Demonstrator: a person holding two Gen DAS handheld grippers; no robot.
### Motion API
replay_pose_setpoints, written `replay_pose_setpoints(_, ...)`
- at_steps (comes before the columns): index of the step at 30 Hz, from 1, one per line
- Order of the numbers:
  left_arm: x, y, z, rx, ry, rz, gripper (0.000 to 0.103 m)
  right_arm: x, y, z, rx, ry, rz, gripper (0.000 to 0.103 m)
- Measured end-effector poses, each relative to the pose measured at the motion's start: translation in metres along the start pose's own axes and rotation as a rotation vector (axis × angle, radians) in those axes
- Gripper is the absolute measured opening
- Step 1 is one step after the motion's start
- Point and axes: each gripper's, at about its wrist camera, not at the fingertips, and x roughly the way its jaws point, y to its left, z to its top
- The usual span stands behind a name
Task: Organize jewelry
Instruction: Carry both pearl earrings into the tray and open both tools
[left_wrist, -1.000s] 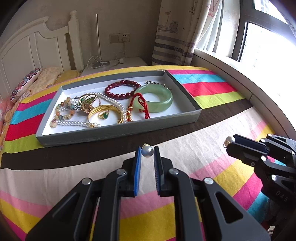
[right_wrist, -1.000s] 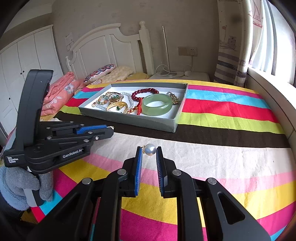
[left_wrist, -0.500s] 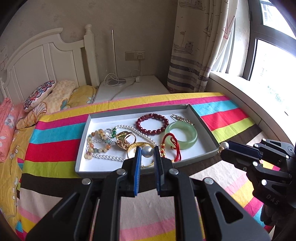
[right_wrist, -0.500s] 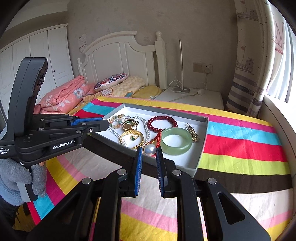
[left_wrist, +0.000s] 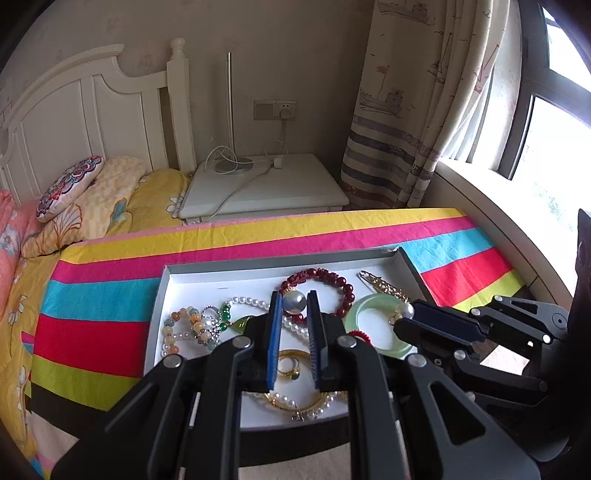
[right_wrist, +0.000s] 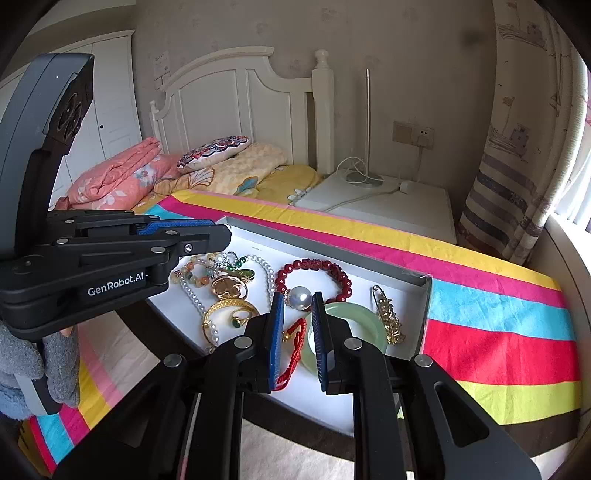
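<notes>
both claws are over the gray tray (left_wrist: 412, 264) on the striped bedspread (left_wrist: 258, 230) rn. left gripper (left_wrist: 293, 306) is clamped on a pearl earring (left_wrist: 294, 301), pinched right at the tips of its blue pads, hanging over the tray's middle, above the white pearl strand (left_wrist: 255, 304) and in front of the dark red bead bracelet (left_wrist: 332, 280). right gripper (right_wrist: 297, 301) is gripping a second pearl earring (right_wrist: 300, 297) w/ a little gold bit on its side, same way, at the fingertips, above the tray btwn the red bracelet (right_wrist: 317, 267) and the green jade bangle (right_wrist: 365, 325). also in the tray: gold bangle w/ a green-stone ring (right_wrist: 240, 318) inside it, red cord (right_wrist: 293, 354), gold pin thing (right_wrist: 388, 317) by the right wall, mixed bead bracelet (left_wrist: 181, 326) on the left side. white nightstand (left_wrist: 266, 188) and headboard (left_wrist: 92, 107) in back.
</notes>
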Motion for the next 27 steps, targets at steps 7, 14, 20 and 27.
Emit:
replay_pose_setpoints(7, 0.039, 0.001, 0.013, -0.038, 0.055, -0.054, 0.013, 0.040, -0.003, 0.016, -0.019, 0.054, 0.004, 0.016)
replay_pose_setpoints(14, 0.079, 0.001, 0.026, -0.065, 0.126, -0.086, 0.013, 0.070, -0.006, 0.016, -0.019, 0.125, -0.025, 0.016)
replay_pose_setpoints(20, 0.097, 0.006, 0.026, -0.077, 0.157, -0.068, 0.013, 0.079, -0.015, 0.016, 0.018, 0.139, -0.005, 0.016)
replay_pose_setpoints(27, 0.089, 0.017, 0.027, -0.099, 0.134, -0.040, 0.042, 0.070, -0.021, 0.016, 0.043, 0.124, -0.004, 0.018)
